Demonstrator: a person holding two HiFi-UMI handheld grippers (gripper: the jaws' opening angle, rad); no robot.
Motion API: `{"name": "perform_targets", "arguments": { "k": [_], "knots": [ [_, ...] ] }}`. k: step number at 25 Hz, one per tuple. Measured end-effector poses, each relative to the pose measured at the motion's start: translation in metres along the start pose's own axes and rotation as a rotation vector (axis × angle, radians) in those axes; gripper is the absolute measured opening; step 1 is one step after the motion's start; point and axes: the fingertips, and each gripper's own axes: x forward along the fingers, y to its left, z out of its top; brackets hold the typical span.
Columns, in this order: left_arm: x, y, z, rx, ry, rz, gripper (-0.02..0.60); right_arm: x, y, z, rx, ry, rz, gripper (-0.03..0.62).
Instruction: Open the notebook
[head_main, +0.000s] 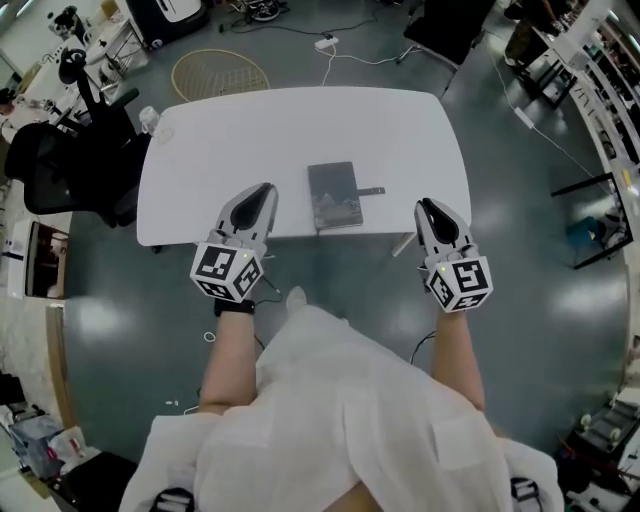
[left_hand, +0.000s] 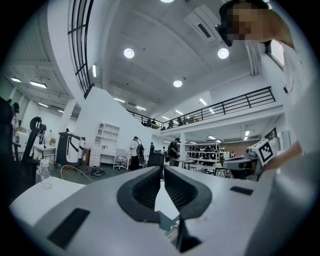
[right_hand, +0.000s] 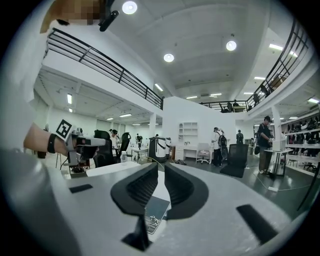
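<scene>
A dark closed notebook (head_main: 334, 195) lies on the white table (head_main: 300, 120) near its front edge, with a small dark strap sticking out at its right side. My left gripper (head_main: 267, 188) hovers at the table's front edge just left of the notebook, its jaws together and empty. My right gripper (head_main: 425, 203) hangs off the front right corner, apart from the notebook, its jaws a little apart with nothing between them. The left gripper view shows the left gripper (left_hand: 163, 169) above the notebook (left_hand: 167, 227). In the right gripper view, the right gripper (right_hand: 161, 166) frames the notebook (right_hand: 156, 210).
A black office chair (head_main: 60, 160) stands left of the table, and a clear bottle (head_main: 150, 118) sits at its left corner. On the floor behind lie a round wire basket (head_main: 220, 72) and a cable. Another black chair (head_main: 445, 25) stands at the back right.
</scene>
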Motion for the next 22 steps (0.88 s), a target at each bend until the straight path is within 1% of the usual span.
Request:
{"name": "perform_targets", "arguments": {
  "k": [4, 7, 11, 13, 14, 17, 22],
  "knots": [
    [0.014, 0.021, -0.006, 0.01, 0.011, 0.019, 0.023, 0.026, -0.01, -0.004, 0.034, -0.02, 0.021, 0.041],
    [0.025, 0.035, -0.013, 0.007, 0.022, 0.037, 0.023, 0.042, -0.02, -0.007, 0.032, -0.012, 0.027, 0.043],
    [0.046, 0.057, -0.001, 0.023, 0.006, 0.064, 0.023, 0.066, -0.039, -0.002, 0.038, -0.017, 0.011, 0.046],
    [0.059, 0.075, 0.004, 0.027, -0.013, 0.066, 0.023, 0.088, -0.046, -0.001, 0.04, -0.028, 0.004, 0.051],
    [0.061, 0.082, 0.0, 0.025, -0.012, 0.063, 0.023, 0.096, -0.044, -0.004, 0.043, -0.024, 0.005, 0.054],
    [0.063, 0.092, -0.017, 0.005, 0.002, 0.048, 0.023, 0.113, -0.039, -0.018, 0.047, 0.006, 0.02, 0.069],
    [0.078, 0.106, -0.02, -0.001, -0.002, 0.051, 0.023, 0.142, -0.04, -0.025, 0.058, 0.02, 0.034, 0.092]
  ]
}}
